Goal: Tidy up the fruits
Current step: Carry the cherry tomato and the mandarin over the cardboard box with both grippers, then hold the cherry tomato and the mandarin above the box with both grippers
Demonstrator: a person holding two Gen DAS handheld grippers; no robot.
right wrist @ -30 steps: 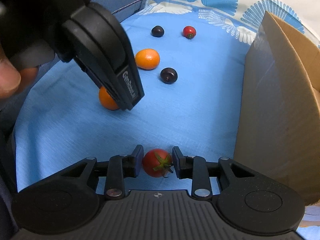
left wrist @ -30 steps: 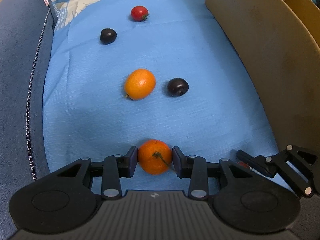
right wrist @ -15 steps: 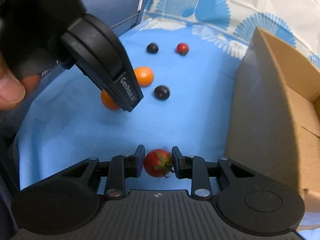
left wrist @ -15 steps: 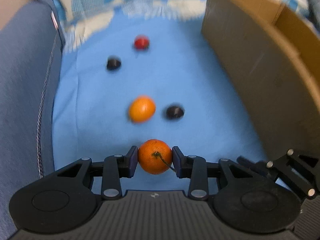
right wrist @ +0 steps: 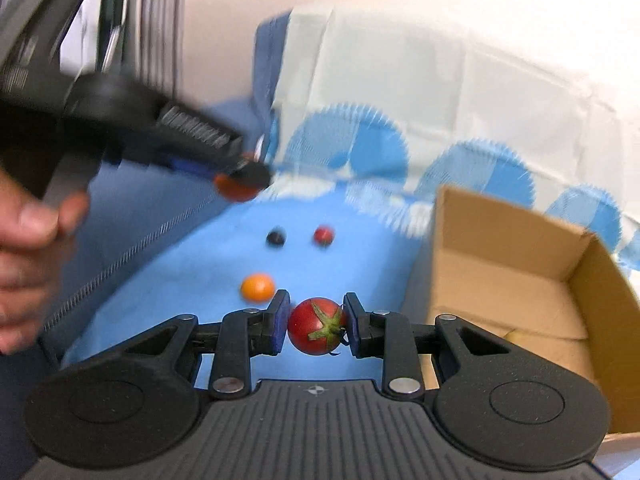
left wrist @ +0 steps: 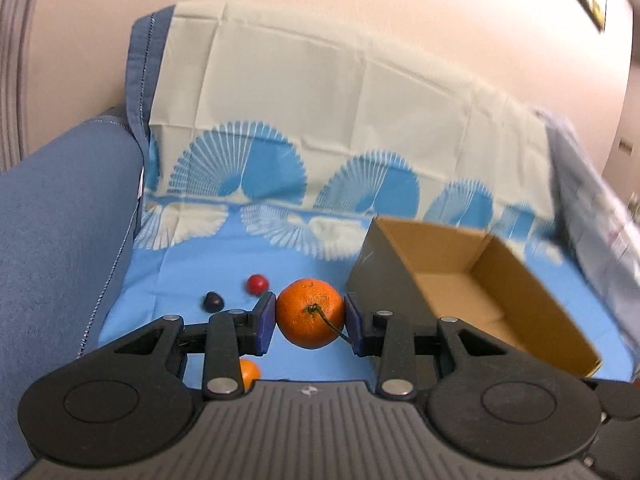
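Left tool [left wrist: 310, 314] pinched a stemmed orange [left wrist: 310, 312]; right tool [right wrist: 316, 326] pinched a tomato [right wrist: 316, 326]. Both fruits were held above the blue cloth [right wrist: 192, 272], beside an open cardboard box [right wrist: 516, 248].

Home living room: a blue upholstered sofa [left wrist: 60, 220] draped with a fan-patterned cloth [left wrist: 320, 128], against a plain wall [left wrist: 360, 8].

Cardboard box [right wrist: 520, 280] open-topped, unobstructed; scattered fruit on blue cloth [right wrist: 192, 272] left
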